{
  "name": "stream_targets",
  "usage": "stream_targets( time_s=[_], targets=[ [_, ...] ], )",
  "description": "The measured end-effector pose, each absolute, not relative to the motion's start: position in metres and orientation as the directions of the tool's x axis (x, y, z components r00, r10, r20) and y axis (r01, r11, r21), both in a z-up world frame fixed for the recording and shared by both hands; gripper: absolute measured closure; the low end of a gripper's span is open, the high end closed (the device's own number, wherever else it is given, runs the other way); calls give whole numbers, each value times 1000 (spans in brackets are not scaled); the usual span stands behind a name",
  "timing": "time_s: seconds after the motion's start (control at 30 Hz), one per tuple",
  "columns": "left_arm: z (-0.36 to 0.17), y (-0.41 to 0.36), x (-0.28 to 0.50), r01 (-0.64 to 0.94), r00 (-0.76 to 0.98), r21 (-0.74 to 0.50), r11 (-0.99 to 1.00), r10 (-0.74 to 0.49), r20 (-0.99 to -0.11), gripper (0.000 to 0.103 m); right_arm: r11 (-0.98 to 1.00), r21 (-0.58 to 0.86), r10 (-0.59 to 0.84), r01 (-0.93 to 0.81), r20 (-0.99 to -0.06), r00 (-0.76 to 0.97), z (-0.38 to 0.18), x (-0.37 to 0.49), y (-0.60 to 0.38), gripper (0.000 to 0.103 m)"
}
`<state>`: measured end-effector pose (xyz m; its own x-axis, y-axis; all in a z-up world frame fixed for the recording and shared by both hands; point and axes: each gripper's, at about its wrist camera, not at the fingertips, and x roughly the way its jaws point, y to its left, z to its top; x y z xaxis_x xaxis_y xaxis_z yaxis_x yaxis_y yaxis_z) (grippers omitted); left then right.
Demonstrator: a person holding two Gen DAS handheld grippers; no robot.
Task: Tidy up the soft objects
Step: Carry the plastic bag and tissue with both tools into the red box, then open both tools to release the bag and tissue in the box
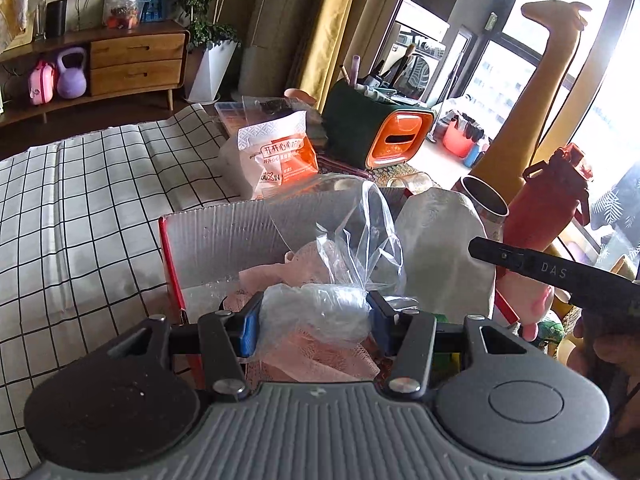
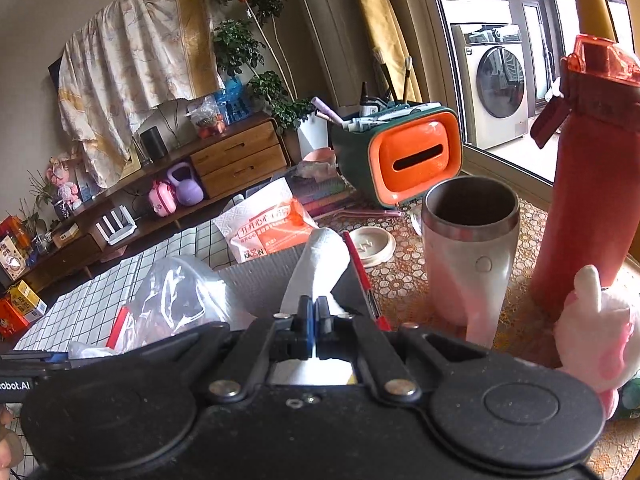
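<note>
A living room with a wooden sideboard (image 1: pixel 136 62) along the far wall, yellow curtains and bright windows lies behind a crowded table with a patterned cloth (image 2: pixel 404 280). From the left wrist, a checked cover (image 1: pixel 80 208) fills the left side and an open cardboard box (image 1: pixel 224 236) with red edges stands straight ahead. The left gripper (image 1: pixel 312 320) is part-closed on a bagged bundle (image 1: pixel 316 312), clear plastic over something pale, its blue pads pressing both sides, just above pink mesh (image 1: pixel 320 360) lying in the box. A white cloth (image 1: pixel 444 256) stands against the box's right side, and the other tool's dark finger (image 1: pixel 540 268) reaches across in front of it. Further right are a steel cup (image 1: pixel 484 200), a red bottle (image 1: pixel 548 200) and a pink plush (image 1: pixel 528 300). Beyond the box sit a tissue pack (image 1: pixel 276 156) and a green and orange holder (image 1: pixel 376 132). From the right wrist, the right gripper (image 2: pixel 314 320) is pinched nearly closed on the lower end of the white cloth (image 2: pixel 320 264), which rises upright at the box's right wall (image 2: pixel 364 276). Crumpled clear plastic (image 2: pixel 176 296) lies to the left. The cup (image 2: pixel 468 248), bottle (image 2: pixel 588 168) and plush (image 2: pixel 596 328) stand towards the table's right edge, the holder (image 2: pixel 416 156) at the far edge.
</note>
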<state>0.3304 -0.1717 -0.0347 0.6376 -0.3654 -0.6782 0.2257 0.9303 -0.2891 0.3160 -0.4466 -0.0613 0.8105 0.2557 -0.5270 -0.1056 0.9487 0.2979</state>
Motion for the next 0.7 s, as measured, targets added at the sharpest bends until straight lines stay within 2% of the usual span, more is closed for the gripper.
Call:
stream_targets(
  time_s=[0.13, 0.43, 0.57, 0.7],
  targets=[
    [-45, -170, 334, 226, 624, -299, 927, -374, -687, 50, 952, 283, 259, -116, -544, 798, -71, 316, -441, 101],
    [-59, -163, 336, 221, 599, -306, 926, -376, -707, 48, 956, 272, 250, -109, -564, 787, -75, 310, -440, 87],
    [-57, -166, 332, 233, 610, -262, 936, -351, -711, 35, 955, 275, 257, -115, -566, 783, -70, 306, -444, 81],
    [-54, -166, 327, 244, 616, -249, 937, -348, -707, 35, 955, 268, 259, -125, -557, 789, -63, 297, -446, 74]
  ],
)
